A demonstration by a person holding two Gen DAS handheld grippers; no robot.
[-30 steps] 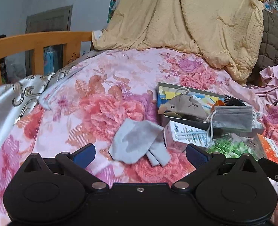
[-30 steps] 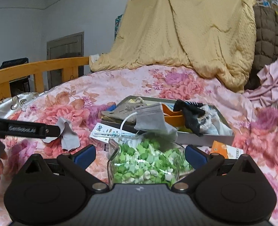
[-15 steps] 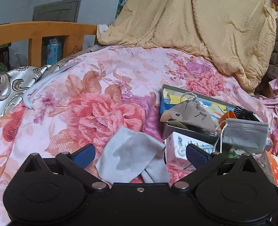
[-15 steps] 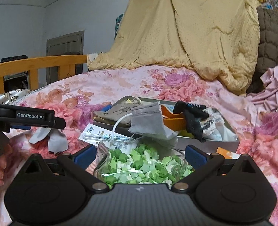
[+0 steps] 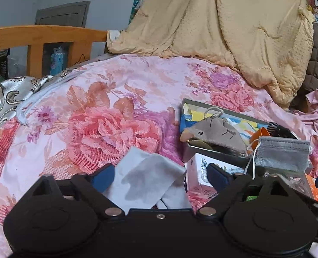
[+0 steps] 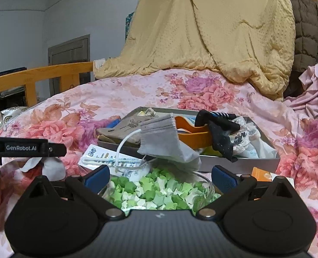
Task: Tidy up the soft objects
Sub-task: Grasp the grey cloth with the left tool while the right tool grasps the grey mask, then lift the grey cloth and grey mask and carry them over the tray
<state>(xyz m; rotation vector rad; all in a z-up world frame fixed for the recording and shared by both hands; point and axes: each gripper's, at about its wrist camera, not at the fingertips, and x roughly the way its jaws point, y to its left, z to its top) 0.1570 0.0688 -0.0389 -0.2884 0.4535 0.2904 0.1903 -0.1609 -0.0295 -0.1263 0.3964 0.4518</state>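
Note:
A grey cloth (image 5: 146,180) lies crumpled on the floral bedspread, right between the open fingers of my left gripper (image 5: 161,175); it also shows in the right wrist view (image 6: 51,167). A shallow grey box (image 5: 219,152) holds a beige drawstring pouch (image 5: 215,132); a grey face mask (image 5: 282,155) hangs over its front rim. In the right wrist view the box (image 6: 240,161) also holds the mask (image 6: 163,142), a black sock (image 6: 219,137) and an orange item (image 6: 193,135). My right gripper (image 6: 160,176) is open and empty, above a glass bowl of green paper stars (image 6: 159,193).
A white carton (image 5: 199,176) lies in front of the box, an orange packet (image 5: 314,191) to its right. A yellow quilt (image 5: 234,32) is heaped at the back, pink cloth (image 6: 314,92) at the right. A wooden bed rail (image 5: 40,40) runs along the left.
My left gripper has moved forward and down, so the grey cloth now lies between its fingers. My right gripper has edged closer to the bowl and box. Both stay open.

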